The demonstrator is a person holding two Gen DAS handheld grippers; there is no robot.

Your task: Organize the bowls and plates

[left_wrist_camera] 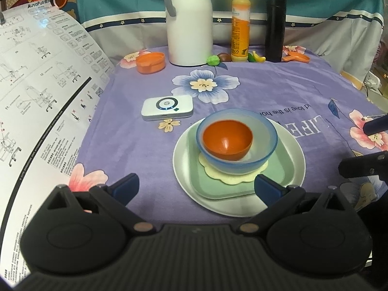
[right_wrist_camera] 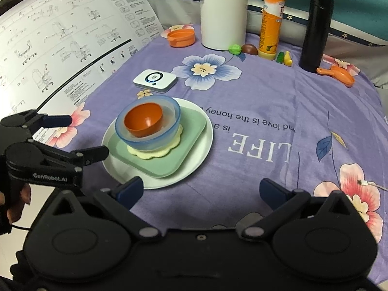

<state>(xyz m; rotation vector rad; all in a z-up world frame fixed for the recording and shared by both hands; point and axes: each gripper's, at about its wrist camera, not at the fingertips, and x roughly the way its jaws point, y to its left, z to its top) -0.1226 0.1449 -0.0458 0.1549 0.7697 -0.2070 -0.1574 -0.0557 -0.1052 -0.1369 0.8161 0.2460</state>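
A stack sits on the purple cloth: a white round plate (left_wrist_camera: 184,169), a green square plate (left_wrist_camera: 283,167), a cream flower-shaped mat (left_wrist_camera: 213,173), a translucent blue bowl (left_wrist_camera: 264,133) and an orange bowl (left_wrist_camera: 225,138) inside it. The same stack shows in the right wrist view: white plate (right_wrist_camera: 201,150), green plate (right_wrist_camera: 174,155), blue bowl (right_wrist_camera: 148,140), orange bowl (right_wrist_camera: 143,120). My left gripper (left_wrist_camera: 196,189) is open and empty, just in front of the stack. My right gripper (right_wrist_camera: 201,191) is open and empty, in front and to the right of the stack.
At the back stand a white jug (left_wrist_camera: 189,24), an orange bottle (left_wrist_camera: 240,26), a black flask (left_wrist_camera: 275,29), an orange lid (left_wrist_camera: 150,62), an orange scoop (left_wrist_camera: 297,57) and small toy fruits (left_wrist_camera: 213,60). A white device (left_wrist_camera: 167,108) lies behind the stack. A printed sheet (left_wrist_camera: 36,92) rises on the left.
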